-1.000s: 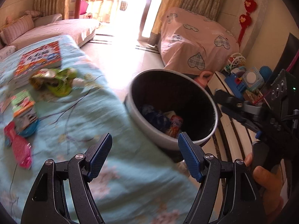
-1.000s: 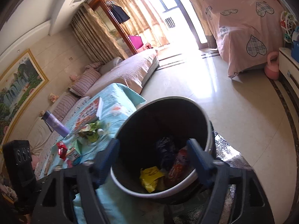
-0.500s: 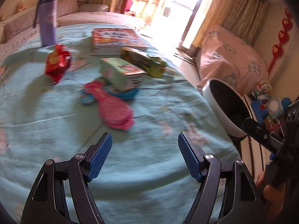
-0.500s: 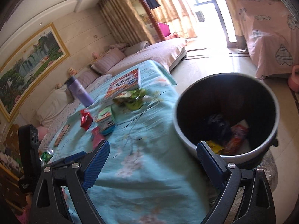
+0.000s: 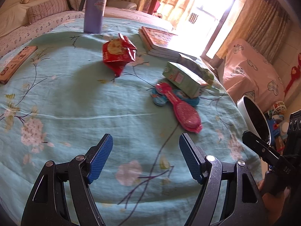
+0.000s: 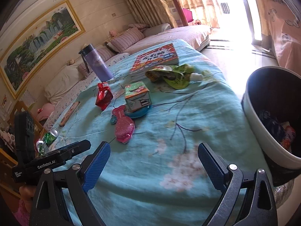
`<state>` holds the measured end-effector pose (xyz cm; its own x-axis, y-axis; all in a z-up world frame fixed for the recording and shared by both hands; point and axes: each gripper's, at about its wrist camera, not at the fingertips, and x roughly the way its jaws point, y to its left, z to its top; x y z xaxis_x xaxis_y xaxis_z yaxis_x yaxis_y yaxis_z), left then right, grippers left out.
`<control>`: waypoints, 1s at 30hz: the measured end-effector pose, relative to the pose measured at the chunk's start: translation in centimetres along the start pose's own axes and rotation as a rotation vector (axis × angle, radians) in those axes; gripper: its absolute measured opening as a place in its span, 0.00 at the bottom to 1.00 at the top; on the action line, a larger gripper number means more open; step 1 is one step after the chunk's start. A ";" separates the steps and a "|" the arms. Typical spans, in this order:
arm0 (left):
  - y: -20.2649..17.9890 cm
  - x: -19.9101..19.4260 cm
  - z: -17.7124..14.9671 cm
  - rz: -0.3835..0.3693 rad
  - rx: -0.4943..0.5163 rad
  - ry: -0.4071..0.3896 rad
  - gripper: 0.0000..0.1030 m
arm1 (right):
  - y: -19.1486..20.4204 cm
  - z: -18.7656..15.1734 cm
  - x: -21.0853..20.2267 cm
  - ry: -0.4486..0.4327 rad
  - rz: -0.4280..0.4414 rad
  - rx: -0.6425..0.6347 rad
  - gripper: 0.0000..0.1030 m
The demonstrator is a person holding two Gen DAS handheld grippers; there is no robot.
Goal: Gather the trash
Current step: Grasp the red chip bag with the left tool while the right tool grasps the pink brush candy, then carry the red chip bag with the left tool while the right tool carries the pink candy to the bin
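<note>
Turquoise floral bedspread (image 5: 79, 101) serves as worktop. Crumpled red foil snack wrapper (image 5: 118, 53) lies far centre, green carton (image 5: 185, 79) right of it, likely next pickups. Left gripper (image 5: 145, 159) and right gripper (image 6: 153, 166) apart, empty, near edge. White round trash bin (image 6: 263, 137) right, beside bed for short drops.

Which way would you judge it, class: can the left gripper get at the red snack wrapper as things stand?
Probably yes. The left gripper is open and empty, and only bare blue cloth lies between it and the red snack wrapper, which sits apart from its neighbours.
</note>
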<state>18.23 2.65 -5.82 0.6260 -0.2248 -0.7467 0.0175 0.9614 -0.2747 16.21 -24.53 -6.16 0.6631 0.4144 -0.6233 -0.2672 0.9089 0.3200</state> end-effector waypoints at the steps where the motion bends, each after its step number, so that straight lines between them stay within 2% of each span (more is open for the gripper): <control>1: 0.2 0.0 0.1 0.002 -0.002 0.001 0.73 | 0.3 0.1 0.3 0.004 0.005 -0.008 0.93; 5: 1.0 0.2 0.6 0.028 -0.001 0.000 0.73 | 1.8 0.2 1.7 0.028 0.031 -0.058 0.91; 9: 1.8 0.7 1.8 0.061 0.007 -0.005 0.73 | 3.2 0.2 3.4 0.069 0.043 -0.118 0.79; 14: 2.7 2.0 4.5 0.087 0.026 -0.023 0.73 | 4.6 0.6 5.5 0.110 0.036 -0.175 0.73; 19: 2.9 4.8 7.7 0.137 0.083 -0.041 0.73 | 5.7 1.3 7.6 0.153 0.013 -0.215 0.68; 24: 3.7 7.9 9.9 0.167 0.096 -0.019 0.72 | 6.7 1.9 9.3 0.181 -0.009 -0.249 0.64; 26: 3.9 8.8 10.3 0.162 0.089 -0.002 0.64 | 6.8 2.0 9.9 0.191 -0.019 -0.253 0.58; 27: 4.1 9.2 10.5 0.152 0.084 0.007 0.45 | 6.9 2.0 10.0 0.188 -0.028 -0.258 0.54; 28: 4.0 9.2 10.6 0.149 0.084 0.003 0.35 | 7.0 2.0 10.1 0.187 -0.034 -0.263 0.42; 29: 4.1 9.1 10.6 0.134 0.080 -0.002 0.26 | 7.0 2.0 10.1 0.188 -0.033 -0.263 0.43; 30: 4.3 9.1 10.7 0.112 0.073 0.002 0.10 | 7.0 2.0 10.0 0.185 -0.032 -0.262 0.42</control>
<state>32.32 6.42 -7.35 0.6257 -0.1152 -0.7715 0.0042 0.9895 -0.1443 22.34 -14.13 -8.74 0.5423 0.3645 -0.7570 -0.4348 0.8927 0.1184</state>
